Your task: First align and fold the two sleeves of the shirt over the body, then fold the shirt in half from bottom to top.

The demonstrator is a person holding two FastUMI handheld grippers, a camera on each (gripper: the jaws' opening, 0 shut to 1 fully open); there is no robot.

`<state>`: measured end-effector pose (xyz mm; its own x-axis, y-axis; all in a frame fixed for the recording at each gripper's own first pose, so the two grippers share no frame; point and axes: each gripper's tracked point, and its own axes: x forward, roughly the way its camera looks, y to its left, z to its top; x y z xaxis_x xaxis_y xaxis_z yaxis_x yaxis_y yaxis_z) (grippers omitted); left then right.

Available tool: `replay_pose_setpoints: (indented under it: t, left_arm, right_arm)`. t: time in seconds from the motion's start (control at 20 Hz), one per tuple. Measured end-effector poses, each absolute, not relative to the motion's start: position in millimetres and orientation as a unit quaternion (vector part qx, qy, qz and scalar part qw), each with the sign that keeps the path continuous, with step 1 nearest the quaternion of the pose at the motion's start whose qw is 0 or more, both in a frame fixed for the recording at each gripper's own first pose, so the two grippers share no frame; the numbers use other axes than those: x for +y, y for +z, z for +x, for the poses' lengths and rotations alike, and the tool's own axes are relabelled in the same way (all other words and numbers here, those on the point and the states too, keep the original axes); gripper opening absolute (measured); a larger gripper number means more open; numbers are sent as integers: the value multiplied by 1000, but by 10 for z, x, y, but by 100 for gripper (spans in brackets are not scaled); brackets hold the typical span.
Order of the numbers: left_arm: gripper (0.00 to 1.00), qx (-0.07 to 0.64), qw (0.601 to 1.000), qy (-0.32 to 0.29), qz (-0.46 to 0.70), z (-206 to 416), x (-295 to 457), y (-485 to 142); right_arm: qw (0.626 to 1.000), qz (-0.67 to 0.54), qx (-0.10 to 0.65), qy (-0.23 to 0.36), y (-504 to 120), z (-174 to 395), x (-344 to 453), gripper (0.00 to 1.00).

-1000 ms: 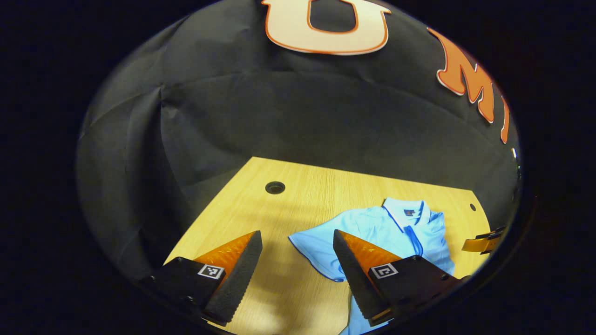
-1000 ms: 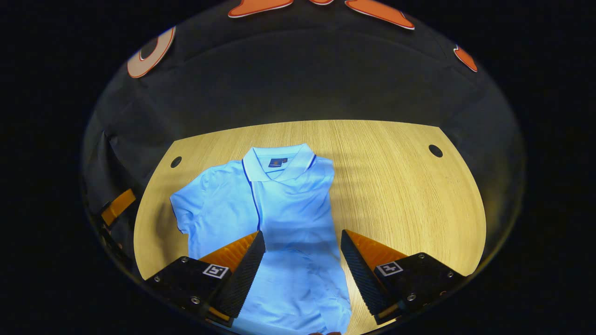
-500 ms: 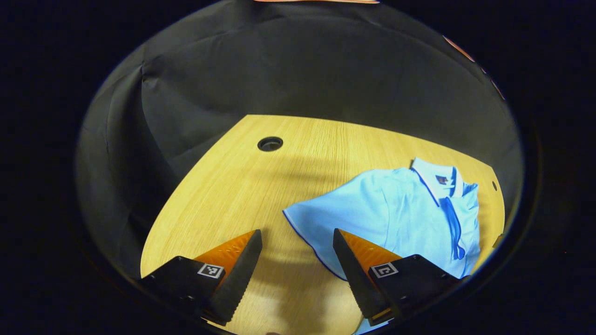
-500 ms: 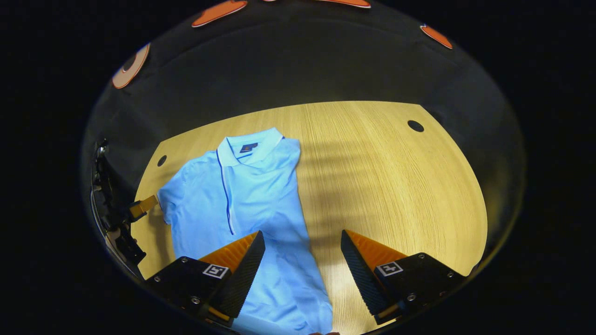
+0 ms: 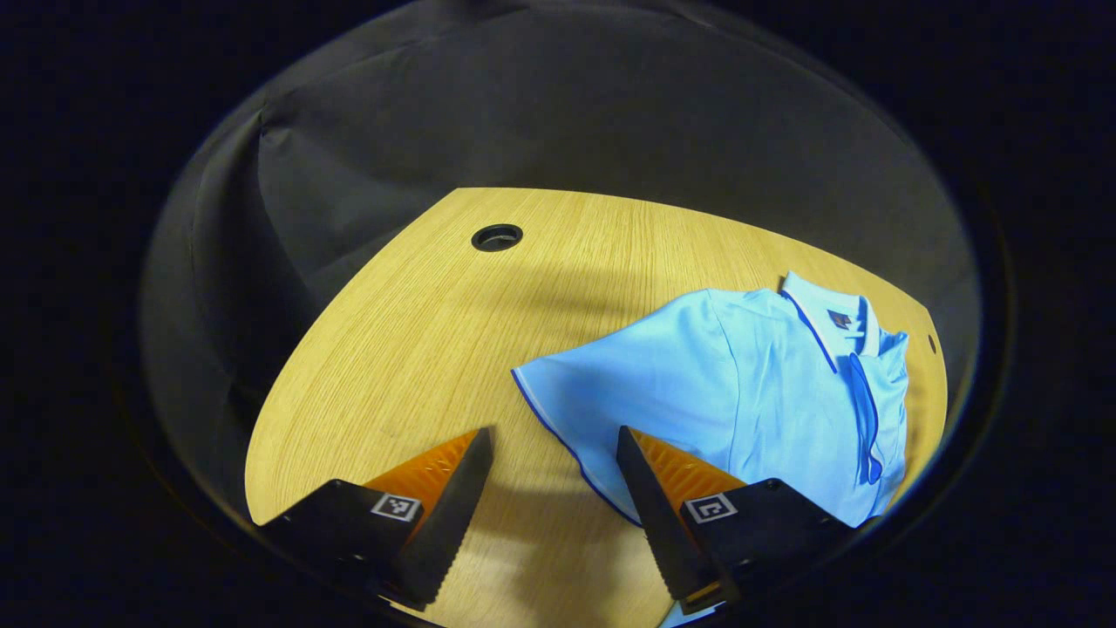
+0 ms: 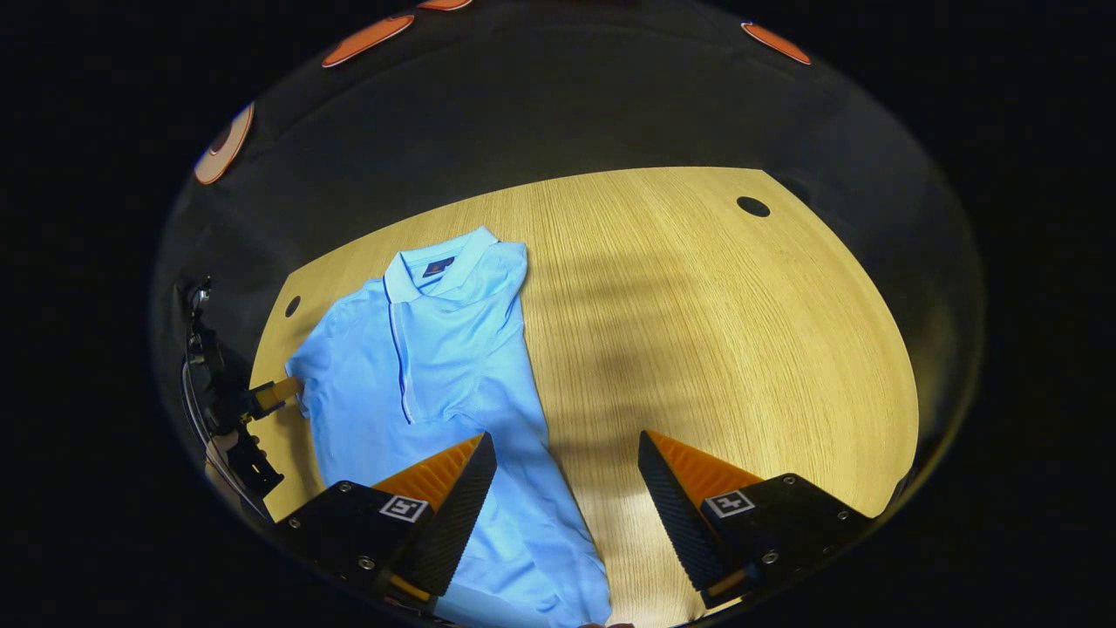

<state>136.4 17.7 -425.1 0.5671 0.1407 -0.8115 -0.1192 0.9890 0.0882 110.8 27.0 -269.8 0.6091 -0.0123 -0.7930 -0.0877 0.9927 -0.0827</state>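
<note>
Your left gripper [image 5: 547, 488] sits low over the table [image 5: 410, 349], fingers wide apart w/ nothing between them. The cuff edge of the shirt's left sleeve [image 5: 602, 410] lies just ahead, running under the finger on the 4 o'clock side of the left gripper view. That sleeve is spread flat, pointing out to the side, not yet folded over the body.

Your right gripper [image 6: 567, 501] is also released, gap empty. In the right gripper view its 7 o'clock finger hangs over the lower body of the shirt [image 6: 427, 366]; the other is over bare wood. Whether either touches the cloth, can't tell.

Progress, my read: the shirt's right edge runs straight from shoulder to hem w/ no sleeve sticking out, so that sleeve looks already folded in. Left sleeve still to do, then the bottom-to-top fold; hem lies near you, unfolded.

Farther out: the shirt lies face up, collar [image 6: 440, 262] toward 11 o'clock in the right gripper view, toward 2 o'clock in the left gripper view. From the right gripper's camera, the left gripper [image 6: 279, 392] and the hand holding it show at 9 o'clock, finger tips right at the sleeve cuff. Beyond that, a cable hole [image 5: 497, 237] at 12 o'clock, well apart from the shirt.
</note>
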Motion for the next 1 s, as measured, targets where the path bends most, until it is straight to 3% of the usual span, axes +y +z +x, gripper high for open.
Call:
replay_pose_setpoints:
  t: [0.1, 0.35, 0.6, 1.0]
  left_arm:
    - [84, 460, 885, 68, 13, 1370, 135, -4255]
    - [10, 452, 889, 70, -2, 1416, 15, -4281]
    - [2, 446, 892, 10, -69, 1422, -266, -4259]
    - [4, 393, 913, -57, -93, 1623, -841, -3589]
  right_arm:
    - [896, -52, 441, 22, -2697, 1092, 279, 99]
    - [897, -47, 439, 25, -2667, 1043, 279, 99]
    - [900, -39, 433, 27, -2599, 995, 267, 99]
    - [906, -40, 420, 33, -2563, 986, 200, 99]
